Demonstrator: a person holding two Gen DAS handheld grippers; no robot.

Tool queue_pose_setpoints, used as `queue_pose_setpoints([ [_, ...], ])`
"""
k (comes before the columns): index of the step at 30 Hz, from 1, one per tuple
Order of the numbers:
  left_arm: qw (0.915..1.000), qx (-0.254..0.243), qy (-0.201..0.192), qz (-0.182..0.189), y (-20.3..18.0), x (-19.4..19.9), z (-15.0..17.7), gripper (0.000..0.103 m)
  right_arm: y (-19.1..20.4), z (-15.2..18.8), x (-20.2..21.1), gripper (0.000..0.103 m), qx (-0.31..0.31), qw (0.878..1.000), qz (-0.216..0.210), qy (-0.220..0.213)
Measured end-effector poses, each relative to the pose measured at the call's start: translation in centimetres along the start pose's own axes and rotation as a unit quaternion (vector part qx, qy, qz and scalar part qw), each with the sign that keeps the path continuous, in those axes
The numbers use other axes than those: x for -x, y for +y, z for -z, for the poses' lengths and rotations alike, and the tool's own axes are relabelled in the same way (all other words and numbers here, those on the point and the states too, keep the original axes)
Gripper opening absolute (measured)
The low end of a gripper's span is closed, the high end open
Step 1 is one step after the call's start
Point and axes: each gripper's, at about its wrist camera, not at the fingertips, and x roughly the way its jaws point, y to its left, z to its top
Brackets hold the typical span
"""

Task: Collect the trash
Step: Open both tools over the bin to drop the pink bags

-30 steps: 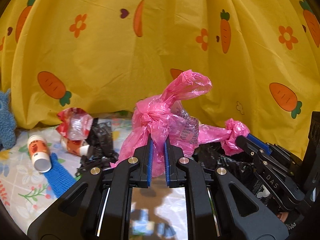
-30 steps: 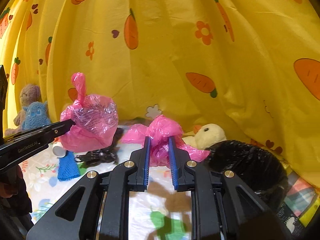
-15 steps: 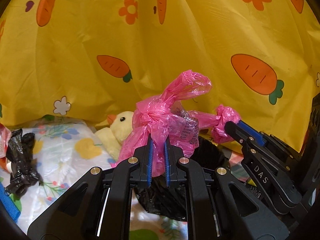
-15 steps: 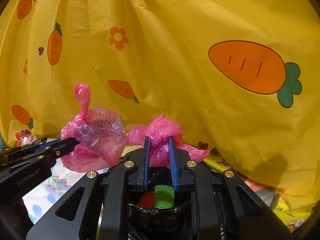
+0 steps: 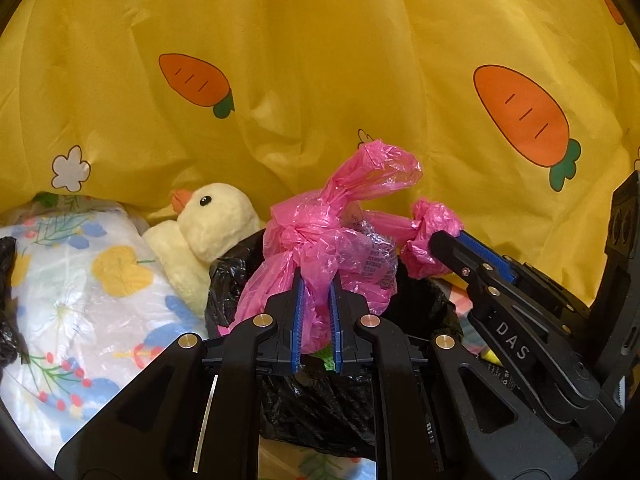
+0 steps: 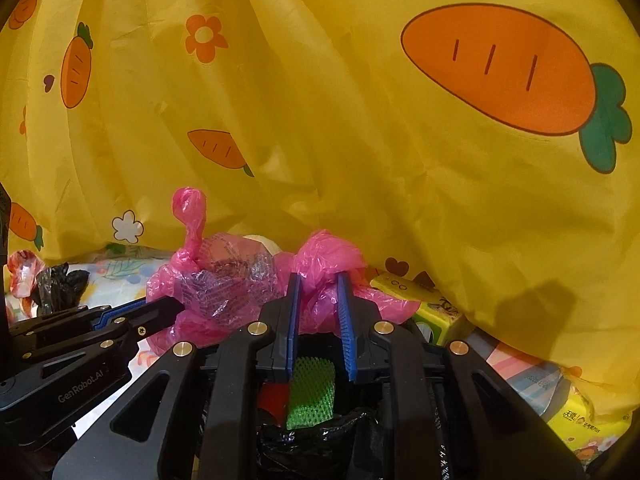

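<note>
Both claws are carrying one knotted pink plastic bag [image 5: 332, 248] of trash between them, and it is hanging right above the open mouth of the black-lined trash bin [image 5: 320, 400]. The step in hand looks like the drop: the bundle is over its target, not yet let go.

The left claw [image 5: 316, 312] is pinching a gathered fold of the bag just under its knot, blue pads pressing the pink film from both sides. The right claw [image 6: 318, 304] is clamped on the bag's other twisted ear, which is bunching up above its fingertips; in the left wrist view that same ear is showing as a crumpled pink knob at the tip of the right claw, to the right of the main bundle.

Through the right claw's fingers, a green mesh piece [image 6: 312, 392] and something red [image 6: 274, 398] are already lying inside the bin, directly below the bag.

The next move probably calls for both claws to spread together so the bundle falls straight in; releasing one side only would likely leave it swinging toward the rim. A plush duck [image 5: 208, 232] is sitting just beside the bin on the floral sheet [image 5: 80, 280], and cartons [image 6: 436, 312] are lying near its other side.
</note>
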Motion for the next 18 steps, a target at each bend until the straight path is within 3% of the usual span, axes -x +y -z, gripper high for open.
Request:
queue_pose_setpoints([
  [2, 0.9999, -0.001, 0.001, 0.013, -0.1, -0.1, 0.1, 0.016, 0.0, 0.0, -0.2, 0.020, -0.005, 1.000, -0.003, 0.003],
  [4, 0.9999, -0.004, 0.001, 0.013, -0.1, 0.0, 0.2, 0.031, 0.0, 0.0, -0.4, 0.021, -0.007, 1.000, -0.005, 0.007],
  [6, 0.9999, 0.007, -0.008, 0.011, 0.2, 0.3, 0.2, 0.059, 0.0, 0.0, -0.5, 0.023, -0.006, 1.000, -0.007, 0.009],
  [8, 0.9996, 0.018, -0.019, 0.008, 0.7, 0.8, 0.2, 0.071, -0.1, 0.0, -0.6, 0.028, -0.006, 1.000, -0.009, 0.010],
  [9, 0.9995, 0.022, -0.024, 0.003, 0.9, 1.1, 0.2, 0.077, -0.2, -0.1, -0.5, 0.035, -0.009, 1.000, -0.009, 0.010],
  [10, 0.9992, 0.026, -0.029, -0.001, 1.1, 1.4, 0.2, 0.079, -0.3, -0.1, -0.4, 0.045, -0.011, 1.000, -0.010, 0.008],
  [14, 0.9980, 0.040, -0.046, -0.016, 1.9, 3.2, 0.3, 0.088, -0.4, -0.3, 0.1, 0.047, -0.014, 1.000, -0.008, -0.003],
  [18, 0.9952, 0.045, -0.067, -0.055, 2.8, 5.2, 0.6, 0.096, 0.0, -0.3, 1.1, 0.054, -0.009, 1.000, -0.005, -0.012],
])
